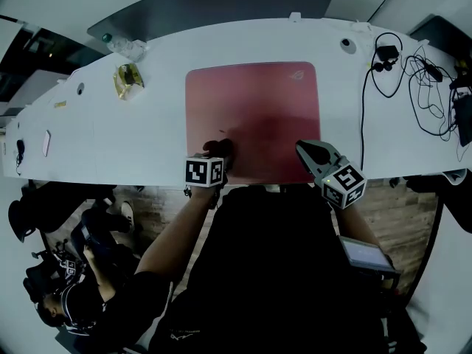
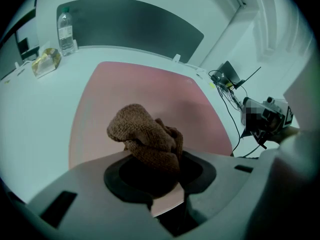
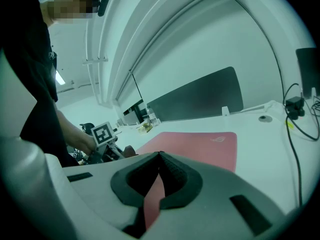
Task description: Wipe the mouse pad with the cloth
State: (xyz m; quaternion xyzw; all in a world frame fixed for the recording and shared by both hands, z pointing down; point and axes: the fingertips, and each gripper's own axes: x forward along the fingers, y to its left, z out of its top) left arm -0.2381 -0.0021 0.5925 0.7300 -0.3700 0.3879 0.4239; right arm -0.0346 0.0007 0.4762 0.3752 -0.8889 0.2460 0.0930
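The left gripper view alone clearly shows the brown cloth [image 2: 142, 134] clamped in the left gripper [image 2: 152, 160]; the right gripper [image 3: 159, 156], jaws together, hangs by the red mouse pad's [image 1: 254, 113] edge.

A brown, coarse-knit cloth [image 2: 144, 138] is held in the grey left gripper [image 2: 156, 170]; beneath it, a red mouse pad [image 2: 145, 86] is seen on a white desk [image 2: 35, 114].
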